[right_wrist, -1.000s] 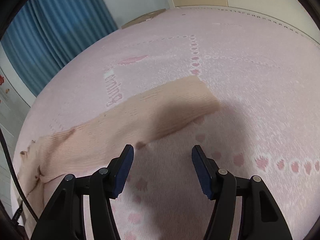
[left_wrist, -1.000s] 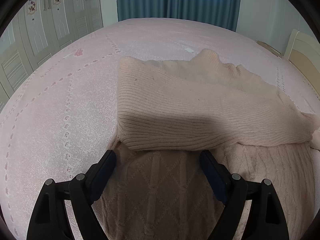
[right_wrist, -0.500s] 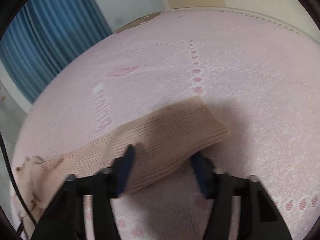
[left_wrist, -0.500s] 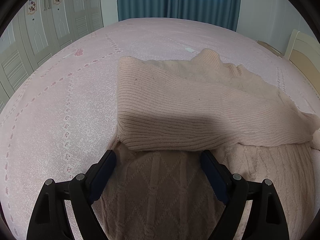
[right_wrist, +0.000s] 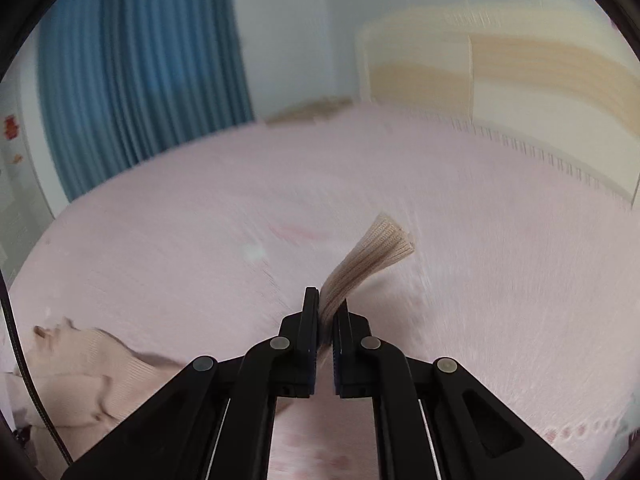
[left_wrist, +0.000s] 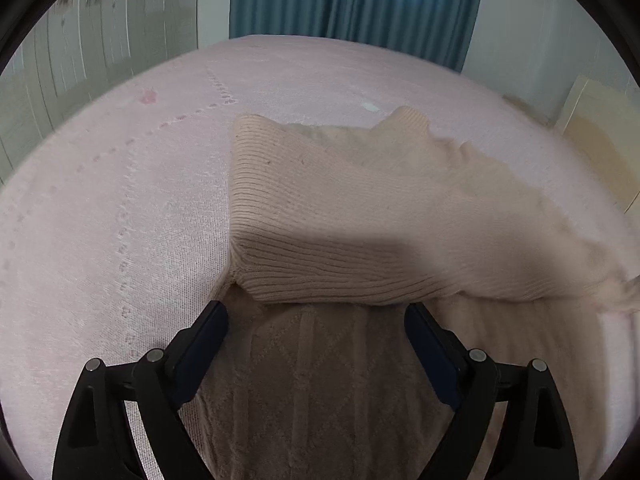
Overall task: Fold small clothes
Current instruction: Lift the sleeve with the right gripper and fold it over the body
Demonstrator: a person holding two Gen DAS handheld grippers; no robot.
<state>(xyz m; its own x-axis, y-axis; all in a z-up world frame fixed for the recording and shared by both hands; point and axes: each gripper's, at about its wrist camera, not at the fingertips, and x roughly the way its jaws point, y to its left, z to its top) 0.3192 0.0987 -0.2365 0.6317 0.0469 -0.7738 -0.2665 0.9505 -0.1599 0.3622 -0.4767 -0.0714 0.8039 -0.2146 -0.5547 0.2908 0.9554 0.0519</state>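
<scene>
Left claw [left_wrist: 316,320] stood wide, nothing between its fingers [left_wrist: 208,332], pads clear of the fabric. Jaws were opening slightly. Directly under and between the fingers lay the cable-and-diamond knit body of the beige sweater [left_wrist: 320,392], flat on the bed. Just ahead of the fingertips ran the lower edge of a ribbed sleeve [left_wrist: 328,216], folded across the body and lying from the left fingertip side out past the right. Beyond the sleeve, a raised ribbed corner of the sweater showed, far side, right of centre. To the left of the claw and beyond the garment: pink bedspread [left_wrist: 120,208] with a faint heart pattern. Farthest out: blue curtain [left_wrist: 352,4] straight ahead, pale wardrobe doors [left_wrist: 100,40] at far left, cream headboard at far right.

Right claw [right_wrist: 326,308] was closed down tight on the ribbed cuff [right_wrist: 372,256] of the sweater's other sleeve. The cuff fanned out past the fingertips, up and to the right, lifted clear of the bed. The rest of that sleeve was hidden behind the fingers. Low and left of this claw, the bunched sweater lay on the bed, with a black cable [right_wrist: 24,360] crossing at the picture edge. Ahead of the claw: pink bedspread, blurred. Farther: blue curtain at upper left, cream headboard [right_wrist: 500,80] at upper right. Right view was motion-blurred; fine detail could not be read.
</scene>
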